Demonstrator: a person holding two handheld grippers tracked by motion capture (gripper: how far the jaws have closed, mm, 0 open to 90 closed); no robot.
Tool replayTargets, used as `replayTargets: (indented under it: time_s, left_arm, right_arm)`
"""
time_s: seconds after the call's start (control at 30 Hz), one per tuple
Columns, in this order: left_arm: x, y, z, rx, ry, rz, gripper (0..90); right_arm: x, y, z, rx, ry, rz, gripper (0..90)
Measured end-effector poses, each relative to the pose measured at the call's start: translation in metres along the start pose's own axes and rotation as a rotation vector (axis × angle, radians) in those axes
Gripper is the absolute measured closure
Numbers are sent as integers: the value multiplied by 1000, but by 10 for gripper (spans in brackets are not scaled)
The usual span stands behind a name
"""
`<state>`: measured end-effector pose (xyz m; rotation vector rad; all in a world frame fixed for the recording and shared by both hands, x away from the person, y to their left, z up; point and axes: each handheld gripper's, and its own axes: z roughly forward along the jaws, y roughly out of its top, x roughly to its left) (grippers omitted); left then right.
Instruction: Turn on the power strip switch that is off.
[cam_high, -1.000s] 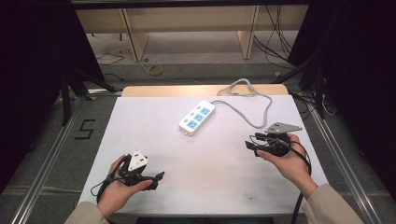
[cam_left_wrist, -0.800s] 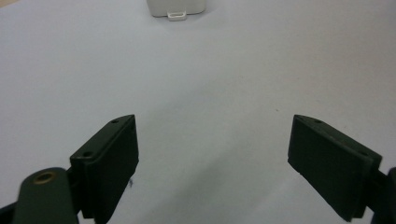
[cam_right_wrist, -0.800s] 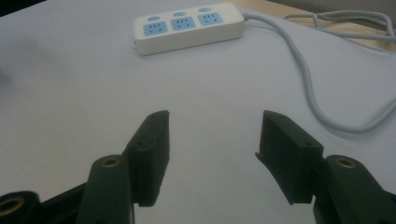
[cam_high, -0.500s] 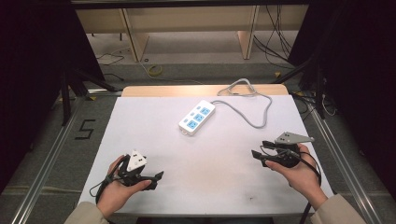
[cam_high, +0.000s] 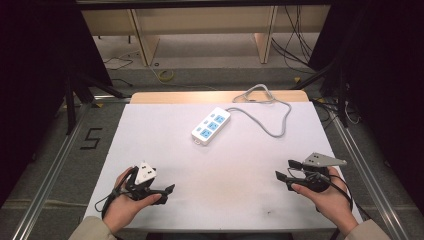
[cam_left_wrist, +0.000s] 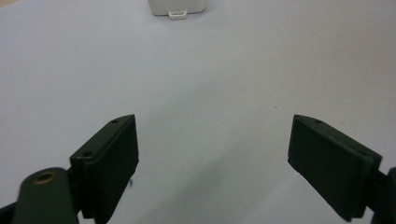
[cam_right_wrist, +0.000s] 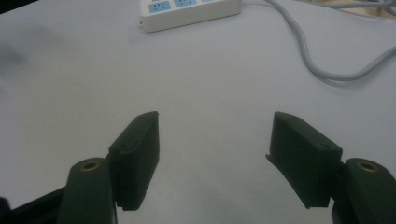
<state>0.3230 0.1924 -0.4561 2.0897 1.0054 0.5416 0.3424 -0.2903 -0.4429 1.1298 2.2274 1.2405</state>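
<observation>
A white power strip (cam_high: 211, 125) with blue sockets lies near the middle back of the white table (cam_high: 225, 165); its grey cable (cam_high: 272, 117) loops off to the back right. My left gripper (cam_high: 162, 192) sits low at the front left, held in a hand, jaws wide apart with nothing between them. My right gripper (cam_high: 286, 170) is at the front right, also open and empty. The strip's end (cam_left_wrist: 176, 8) shows at the top of the left gripper view. In the right gripper view the strip (cam_right_wrist: 189, 11) and its cable (cam_right_wrist: 322, 65) lie ahead of the open jaws.
A wooden table edge (cam_high: 215, 96) runs along the back. Metal rails (cam_high: 47, 170) flank the table on both sides. Wooden furniture legs (cam_high: 142, 42) and loose cables (cam_high: 295, 47) are on the floor beyond. A "5" mark (cam_high: 91, 138) is on the floor at left.
My right gripper has drawn back toward the front right edge of the table, away from the power strip. The left gripper has stayed put.
</observation>
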Motion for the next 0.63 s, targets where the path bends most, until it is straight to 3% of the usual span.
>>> replayTargets:
  time_s: [0.3,0.63]
  left_arm:
    - [0,0,0,3,-5,7,159]
    - [-2,2,0,5,-8,18,159]
  right_arm:
    - [10,-5,-3,-10,22,-9,323]
    - [11,-3,0,-19,33,-21,312]
